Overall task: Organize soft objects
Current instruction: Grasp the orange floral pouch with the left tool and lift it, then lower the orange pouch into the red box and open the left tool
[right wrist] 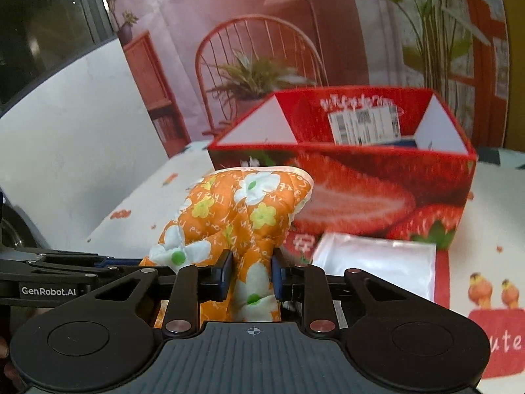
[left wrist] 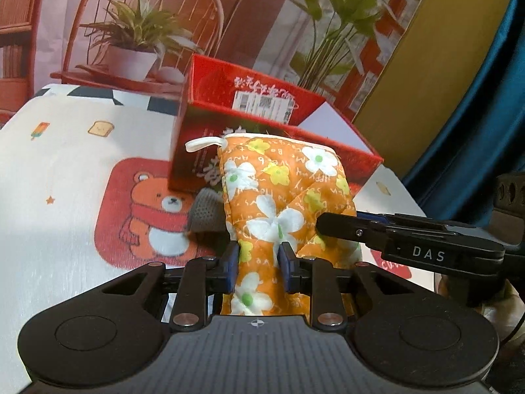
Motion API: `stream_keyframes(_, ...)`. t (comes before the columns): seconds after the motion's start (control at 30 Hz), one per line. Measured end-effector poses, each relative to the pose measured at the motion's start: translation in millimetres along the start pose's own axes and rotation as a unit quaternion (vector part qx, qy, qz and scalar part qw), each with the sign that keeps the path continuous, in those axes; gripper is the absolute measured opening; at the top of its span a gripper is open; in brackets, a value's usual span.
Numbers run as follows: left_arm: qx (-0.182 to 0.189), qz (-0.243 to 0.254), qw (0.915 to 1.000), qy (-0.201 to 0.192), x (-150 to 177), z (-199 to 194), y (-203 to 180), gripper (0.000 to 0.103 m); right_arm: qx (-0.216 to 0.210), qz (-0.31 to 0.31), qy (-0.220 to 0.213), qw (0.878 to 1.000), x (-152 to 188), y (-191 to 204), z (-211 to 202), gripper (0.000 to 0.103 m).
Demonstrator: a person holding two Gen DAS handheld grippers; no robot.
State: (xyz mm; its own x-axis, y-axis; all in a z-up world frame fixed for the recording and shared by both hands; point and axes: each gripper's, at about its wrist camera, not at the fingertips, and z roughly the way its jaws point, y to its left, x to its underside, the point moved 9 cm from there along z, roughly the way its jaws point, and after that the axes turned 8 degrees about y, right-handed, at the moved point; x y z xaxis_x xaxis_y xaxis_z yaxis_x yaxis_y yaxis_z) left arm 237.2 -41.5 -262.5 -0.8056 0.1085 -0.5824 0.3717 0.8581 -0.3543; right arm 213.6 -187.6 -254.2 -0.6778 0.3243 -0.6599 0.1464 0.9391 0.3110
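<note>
Both tools, left [left wrist: 257, 264] & right [right wrist: 250, 274], clamp orange mitt [left wrist: 282, 193]; cartoon tablecloth [left wrist: 65, 164], red box [right wrist: 361, 177] w/ printed room backdrop [right wrist: 229, 16] behind.

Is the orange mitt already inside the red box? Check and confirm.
No. The orange mitt is outside the red box, held by the right claw.

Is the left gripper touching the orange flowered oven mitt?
Touching. The left wrist view shows the left gripper with both blue pads pressed into the orange flowered oven mitt, the fabric pinched between them.
</note>
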Motion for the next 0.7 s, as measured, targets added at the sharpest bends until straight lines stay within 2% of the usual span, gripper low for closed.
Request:
stream_keyframes(0.17,0.001,0.008,0.9998,-0.019,-15,-4,-5,0.027,0.002,-0.009,-0.019,1.0,-14,0,-6,0.022)
stream_keyframes(0.33,-0.001,0.03,0.9981,-0.054,-50,-10,-19,0.027,0.005,-0.016,-0.045,0.999,-40,-5,-13,0.02)
stream_keyframes(0.5,-0.007,0.051,0.9938,-0.098,-97,-9,-34,0.027,0.016,-0.034,-0.082,0.996,-85,-14,-19,0.018)
stream_keyframes(0.7,-0.03,0.065,0.9865,-0.148,-156,6,-44,0.027,0.053,-0.079,-0.123,0.988,-145,-23,-8,0.017)
